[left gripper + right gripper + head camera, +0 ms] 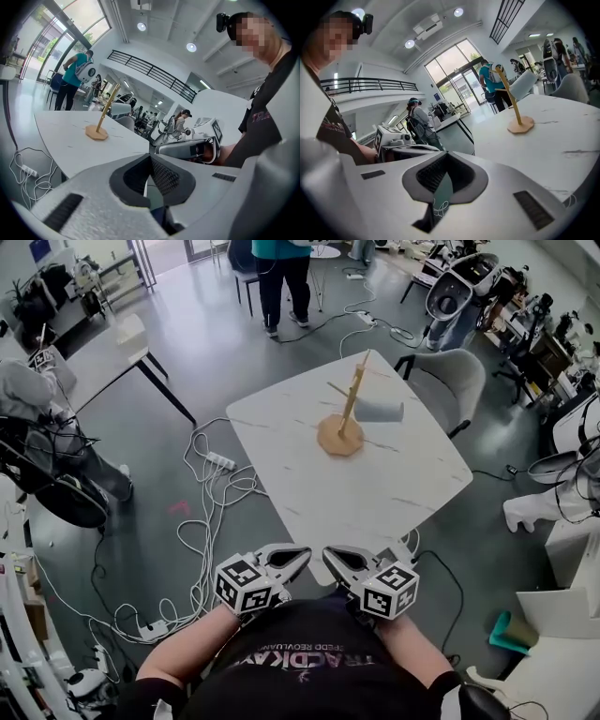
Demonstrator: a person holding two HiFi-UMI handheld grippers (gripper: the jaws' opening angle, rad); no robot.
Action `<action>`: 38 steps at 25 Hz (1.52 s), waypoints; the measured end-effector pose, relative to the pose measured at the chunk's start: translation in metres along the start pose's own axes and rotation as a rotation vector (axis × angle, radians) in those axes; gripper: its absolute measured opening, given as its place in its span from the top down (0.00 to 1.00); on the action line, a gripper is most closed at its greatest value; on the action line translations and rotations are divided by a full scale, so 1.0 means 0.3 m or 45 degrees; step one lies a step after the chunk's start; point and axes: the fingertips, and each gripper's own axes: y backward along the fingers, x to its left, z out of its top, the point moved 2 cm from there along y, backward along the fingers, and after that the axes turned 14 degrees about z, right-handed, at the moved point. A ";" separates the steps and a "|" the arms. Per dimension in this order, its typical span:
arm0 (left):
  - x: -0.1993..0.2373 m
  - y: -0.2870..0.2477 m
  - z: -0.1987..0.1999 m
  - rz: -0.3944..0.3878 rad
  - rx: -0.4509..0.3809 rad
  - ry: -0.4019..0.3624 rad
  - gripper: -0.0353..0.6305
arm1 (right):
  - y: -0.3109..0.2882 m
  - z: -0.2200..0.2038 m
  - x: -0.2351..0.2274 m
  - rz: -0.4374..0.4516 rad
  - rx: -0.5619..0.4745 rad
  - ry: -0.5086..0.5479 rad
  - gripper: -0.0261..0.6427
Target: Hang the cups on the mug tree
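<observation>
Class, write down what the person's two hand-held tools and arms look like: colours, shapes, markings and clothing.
The left tool and right tool are alike: smooth light-grey shells tapering to beak-like tips, lined inside with dark ribbed pads. Each carries a cube faced with black-and-white square markers. The person wears a black T-shirt with pale lettering, and the forearms are uncovered.

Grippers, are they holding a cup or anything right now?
No, nothing is held. The left gripper and the right gripper are both shut and empty. The cup is over at the mug tree.
</observation>
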 end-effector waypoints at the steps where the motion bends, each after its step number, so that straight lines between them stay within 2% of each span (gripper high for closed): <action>1: -0.002 0.006 -0.004 0.002 0.000 0.000 0.96 | 0.000 -0.010 0.008 0.002 -0.004 -0.004 0.94; 9: 0.007 0.040 -0.029 0.011 -0.002 0.009 0.96 | -0.031 -0.065 0.057 0.031 -0.015 -0.014 0.94; 38: 0.005 0.068 -0.046 0.019 0.003 -0.004 0.96 | -0.037 -0.094 0.080 0.028 -0.059 -0.033 0.95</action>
